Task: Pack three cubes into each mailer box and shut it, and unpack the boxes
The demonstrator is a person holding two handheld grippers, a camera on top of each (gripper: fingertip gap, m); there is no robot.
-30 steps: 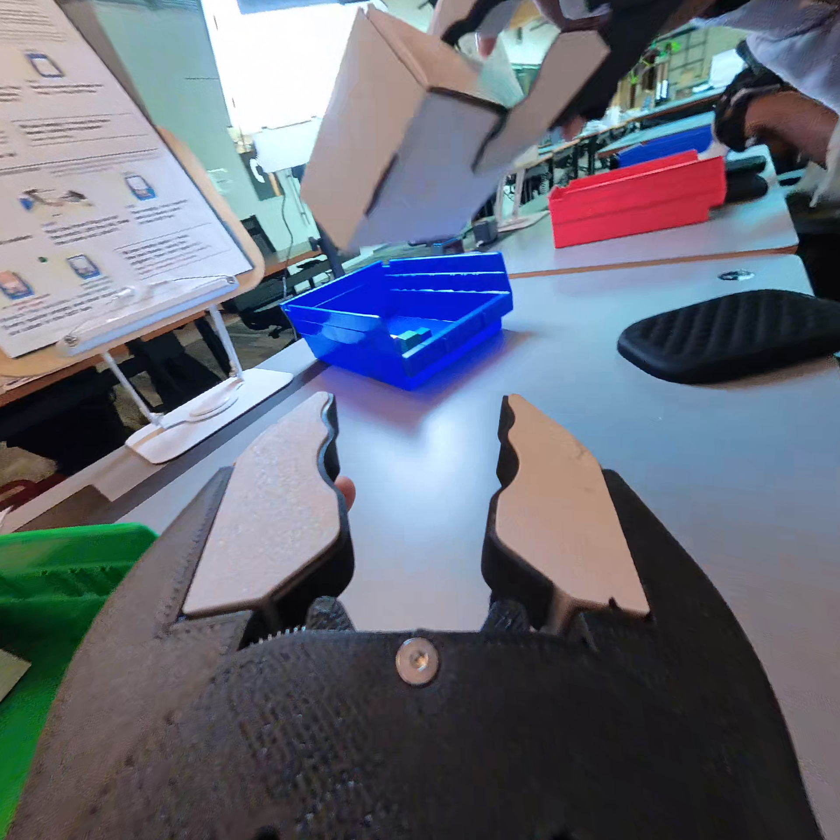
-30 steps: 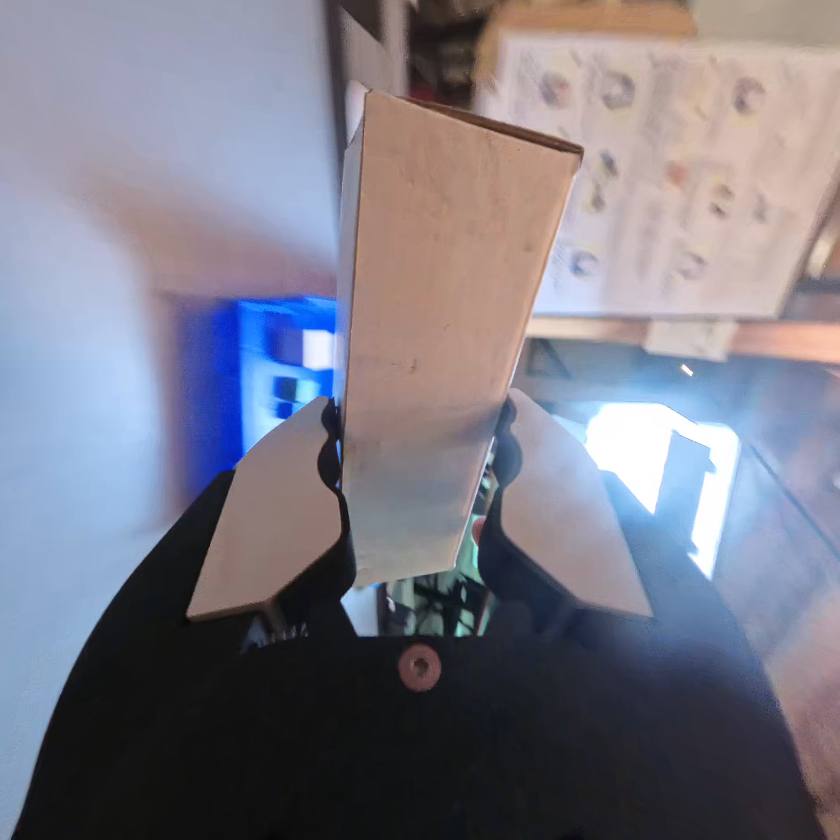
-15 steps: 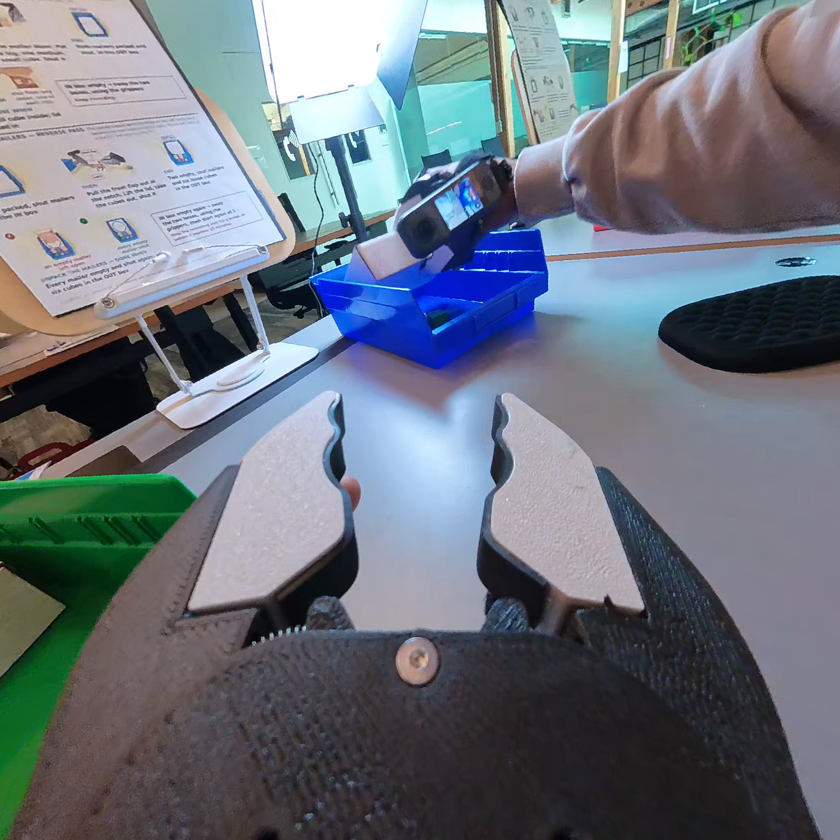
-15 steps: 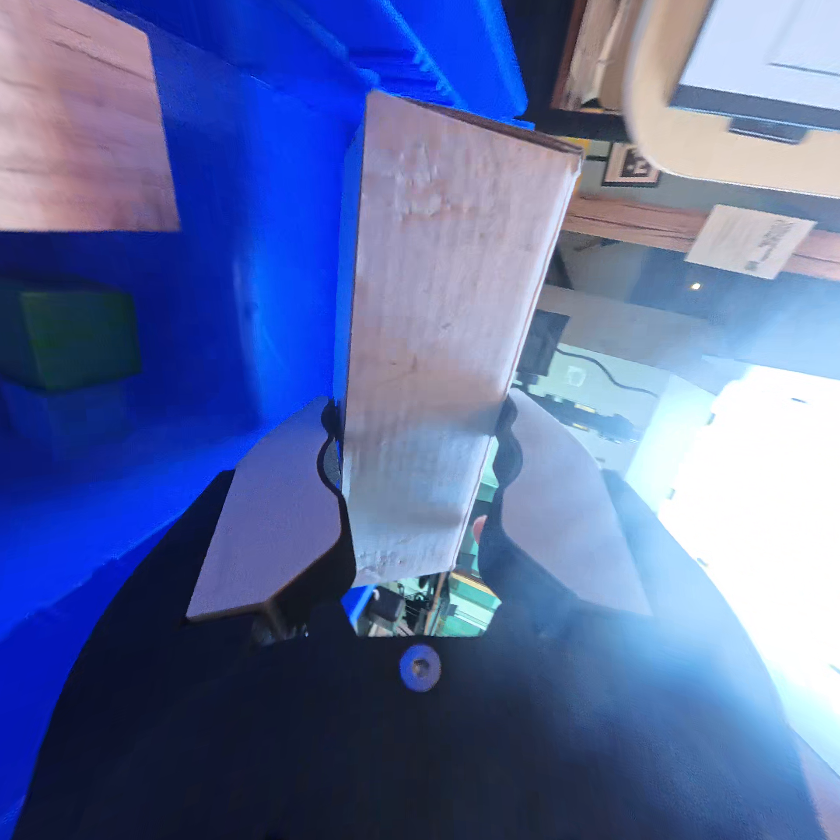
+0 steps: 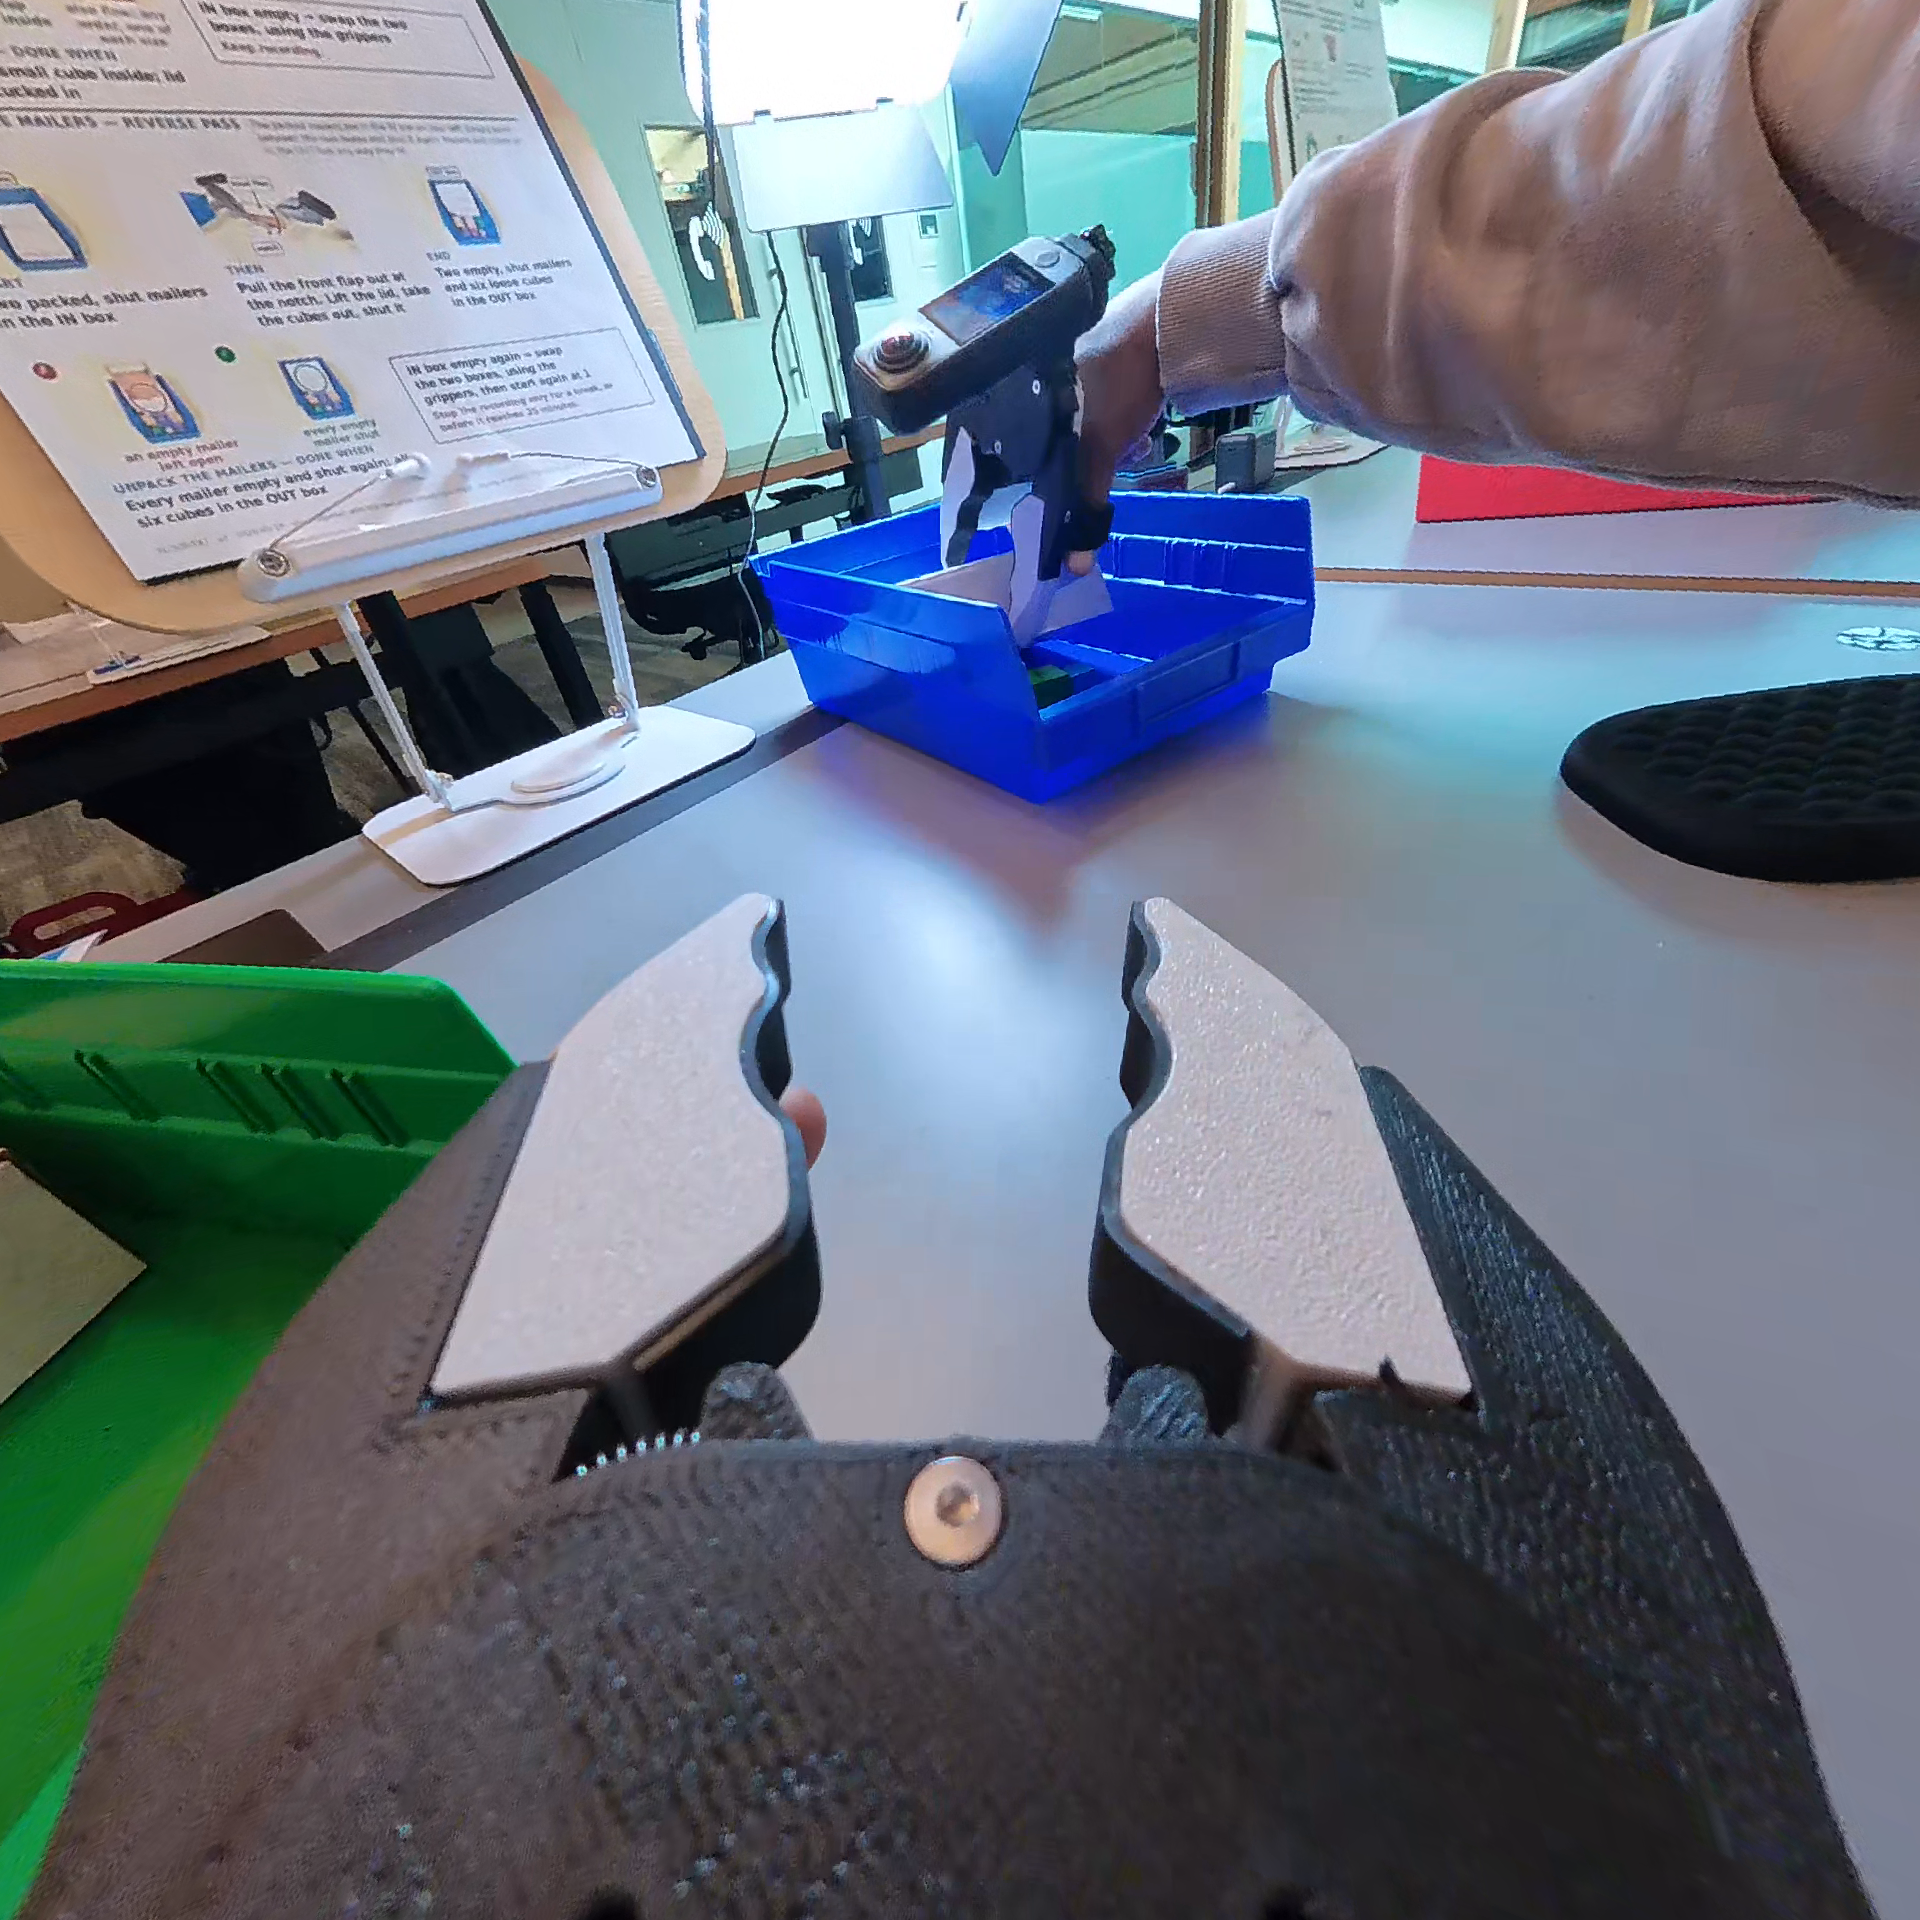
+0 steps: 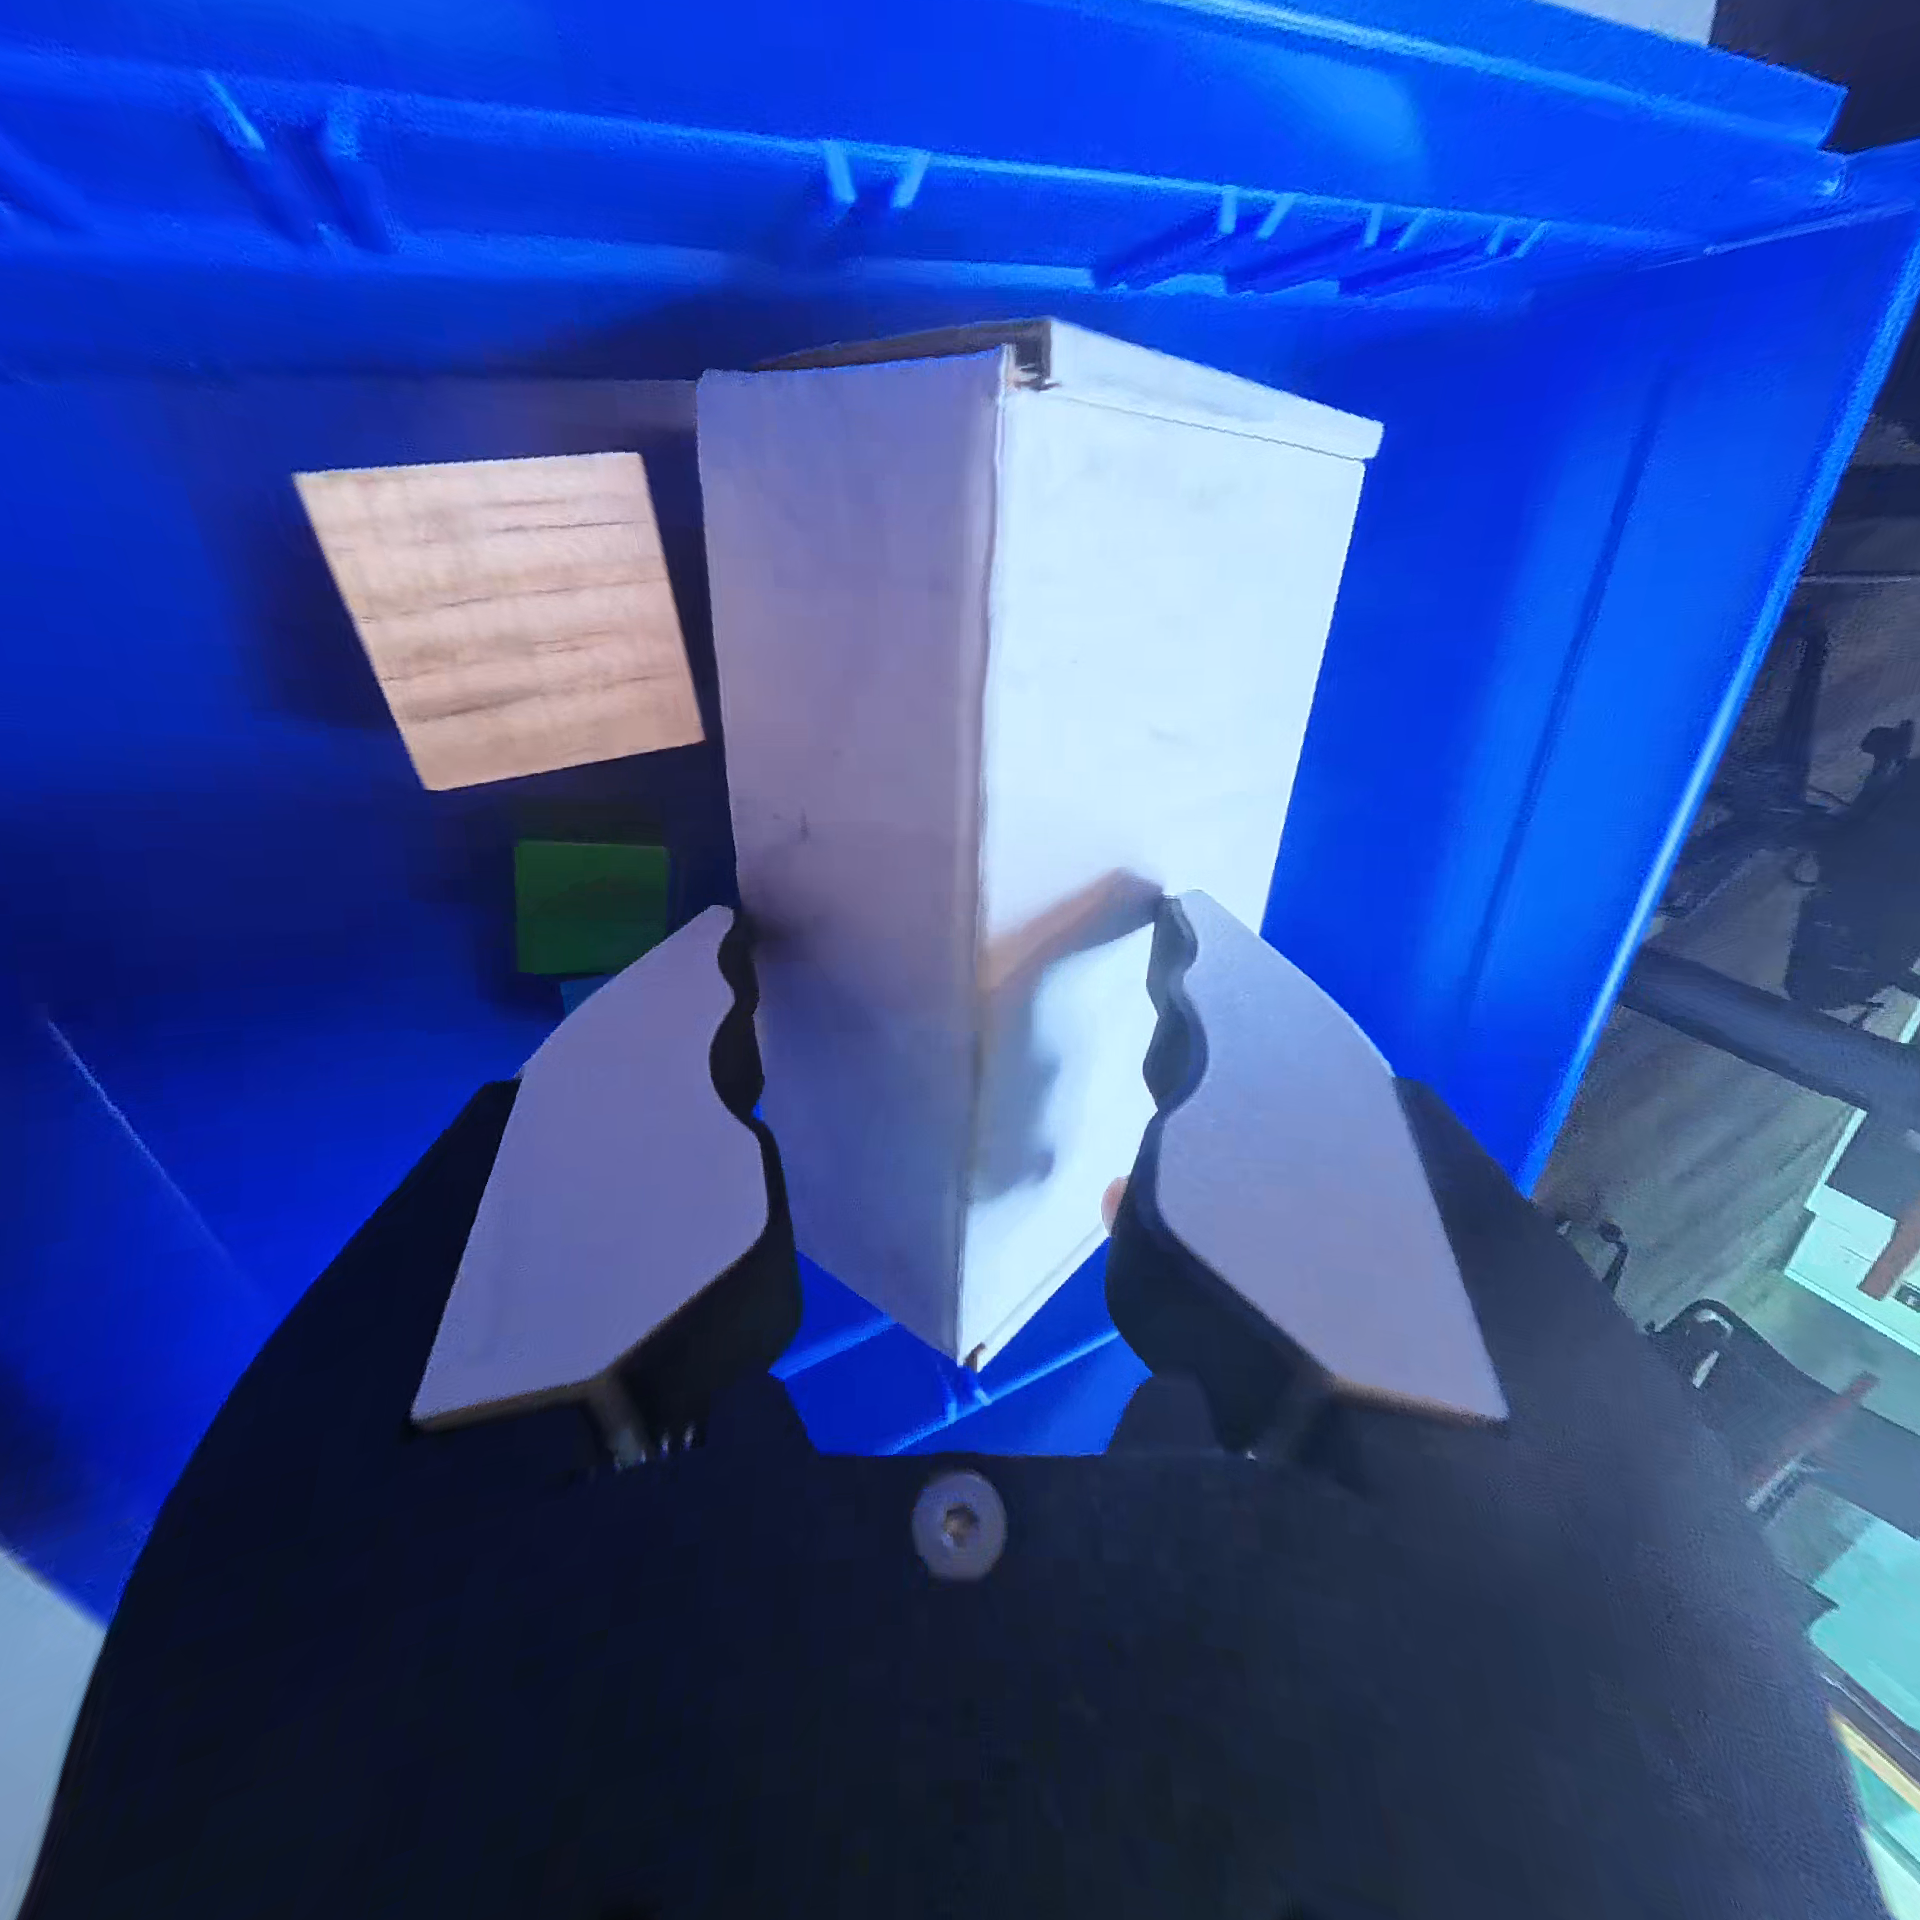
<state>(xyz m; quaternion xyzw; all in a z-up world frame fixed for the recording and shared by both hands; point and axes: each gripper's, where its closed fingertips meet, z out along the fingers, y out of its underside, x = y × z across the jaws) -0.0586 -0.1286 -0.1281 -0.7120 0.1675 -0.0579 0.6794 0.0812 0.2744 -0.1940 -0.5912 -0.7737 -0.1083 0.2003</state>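
Tongs of the right gripper [image 6: 951,1039] stand apart around a white cardboard mailer box [image 6: 997,790] inside the blue plastic bin [image 6: 1455,623], while the left gripper [image 5: 951,1049] gapes empty over the grey bench [image 5: 1351,935].

Grippers: two — left gripper [image 5: 951,1023], right gripper [image 6: 951,1023].
Mailer box [image 6: 1029,727]: one, between right fingers.
Bins: two — blue bin [image 5: 1039,675] ahead of left gripper, green bin [image 5: 208,1091] at its left.
Cubes in blue bin: wooden cube [image 6: 499,613], green cube [image 6: 587,904], left of box.
Black pad [image 5: 1766,774]: one.
Instruction stand [image 5: 312,291]: one.
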